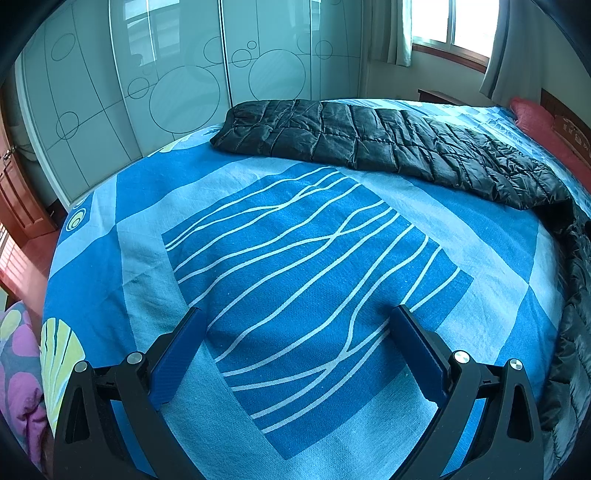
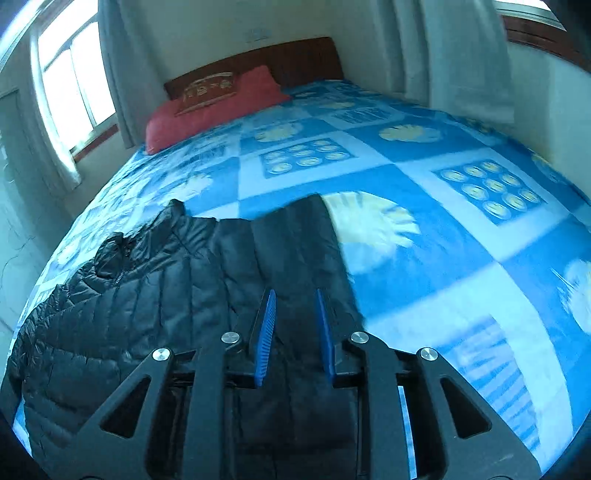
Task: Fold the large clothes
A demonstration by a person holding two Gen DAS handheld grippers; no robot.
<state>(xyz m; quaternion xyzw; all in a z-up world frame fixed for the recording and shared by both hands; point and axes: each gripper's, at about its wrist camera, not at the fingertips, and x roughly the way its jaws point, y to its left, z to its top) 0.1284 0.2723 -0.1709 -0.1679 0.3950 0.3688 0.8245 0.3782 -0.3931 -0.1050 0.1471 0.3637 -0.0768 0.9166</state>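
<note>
Bedroom: bed under blue patterned sheet (image 1: 491,280) ahead of and beneath the jaws; red pillow (image 2: 218,107) against dark wooden headboard (image 2: 295,62) far ahead of the right jaws. Frosted sliding wardrobe doors (image 1: 184,85) with circle motifs beyond the left jaws; daylit window (image 1: 450,26) with pale curtains (image 1: 391,29) up right; red-brown floor (image 1: 33,254) at left.

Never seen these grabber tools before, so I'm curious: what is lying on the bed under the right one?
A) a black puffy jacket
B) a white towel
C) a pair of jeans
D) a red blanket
A: a black quilted jacket lies on the blue bedsheet beneath the right gripper.
</note>
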